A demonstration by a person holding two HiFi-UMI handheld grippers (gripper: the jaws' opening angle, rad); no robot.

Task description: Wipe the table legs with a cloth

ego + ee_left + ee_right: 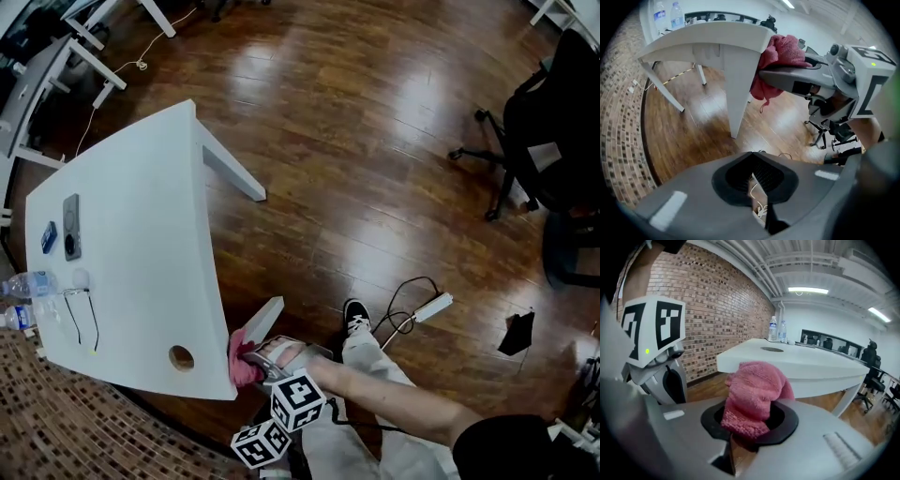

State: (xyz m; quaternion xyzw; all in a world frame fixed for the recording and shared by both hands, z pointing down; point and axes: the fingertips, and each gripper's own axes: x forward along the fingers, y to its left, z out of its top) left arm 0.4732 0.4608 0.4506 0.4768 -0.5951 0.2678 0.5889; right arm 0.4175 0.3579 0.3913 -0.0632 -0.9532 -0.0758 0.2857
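The pink cloth (pixel 242 360) is bunched at the table's near corner, at 6 o'clock in the head view, where the near leg (pixel 265 322) meets the top. In the left gripper view it lies against the right side of that leg's upper end and the table's edge. Your right gripper (pixel 750 423) has it: the jaws are clamped on the cloth, which bulges up out of them and hides part of the tabletop beyond. Your left gripper (pixel 757 188) hangs low and apart from the leg, its jaws drawn in to a thin slit with nothing between them, only floor and a white cable showing through.

The white table (pixel 141 253) runs from the cloth toward 11 o'clock in the head view. A round hole (pixel 181 356) sits just at 9 o'clock of the cloth. Further up lie a dark phone (pixel 71 227) and, at the table's 9 o'clock edge, two water bottles (pixel 22 287). A second leg (pixel 232 175) juts out at 12 o'clock. On the wooden floor (pixel 375 141), a power strip (pixel 433 307) lies at 3 o'clock of the cloth, and a black office chair (pixel 548 141) stands at 2 o'clock.
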